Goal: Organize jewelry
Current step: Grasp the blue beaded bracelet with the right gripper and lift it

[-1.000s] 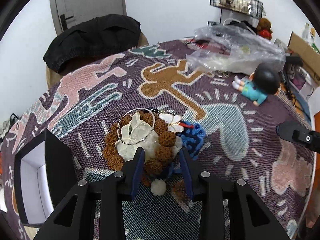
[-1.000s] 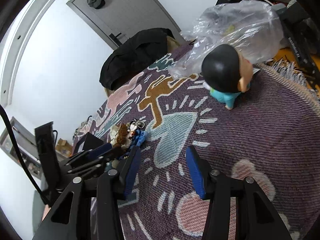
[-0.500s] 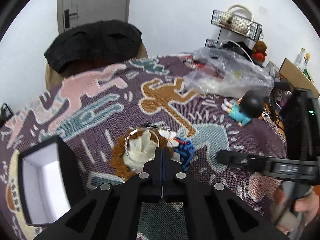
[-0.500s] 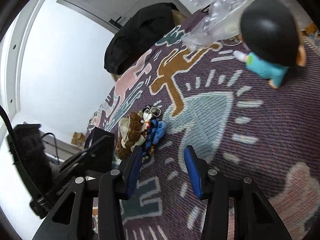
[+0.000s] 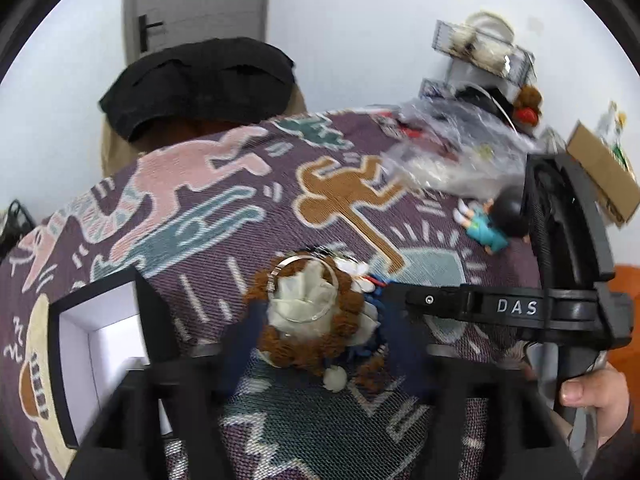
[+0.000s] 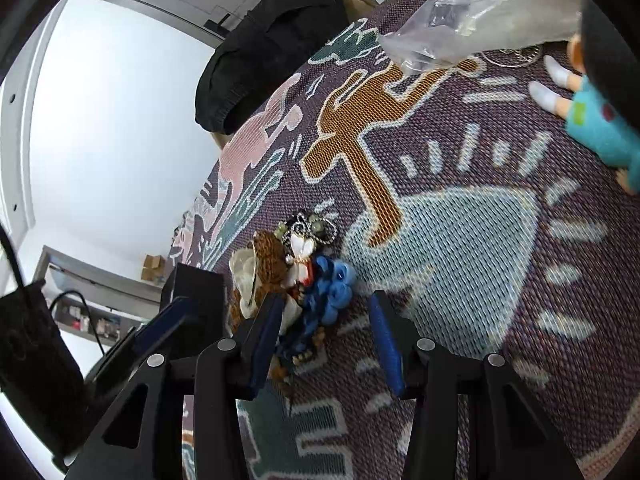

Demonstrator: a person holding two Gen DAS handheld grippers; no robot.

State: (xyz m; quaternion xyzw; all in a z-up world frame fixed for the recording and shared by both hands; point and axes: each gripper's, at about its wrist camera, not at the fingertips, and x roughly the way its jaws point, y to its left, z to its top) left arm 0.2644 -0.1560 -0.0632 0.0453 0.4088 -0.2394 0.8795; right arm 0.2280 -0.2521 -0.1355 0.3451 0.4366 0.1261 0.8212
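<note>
right gripper (image 6: 324, 344) jaws apart, empty | left gripper (image 5: 320, 344) blurred, spread, empty | knobbly bead heap (image 5: 316, 320) on woven rug (image 5: 360, 200)

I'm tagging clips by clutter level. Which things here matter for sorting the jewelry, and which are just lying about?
Part of the job:
- jewelry pile of brown beads, silver bangle, blue cord
- open black box, white inside
- left gripper and right gripper

Just lying about:
- doll in teal
- clear plastic bag
- black garment
- wire rack
- cardboard box
</note>
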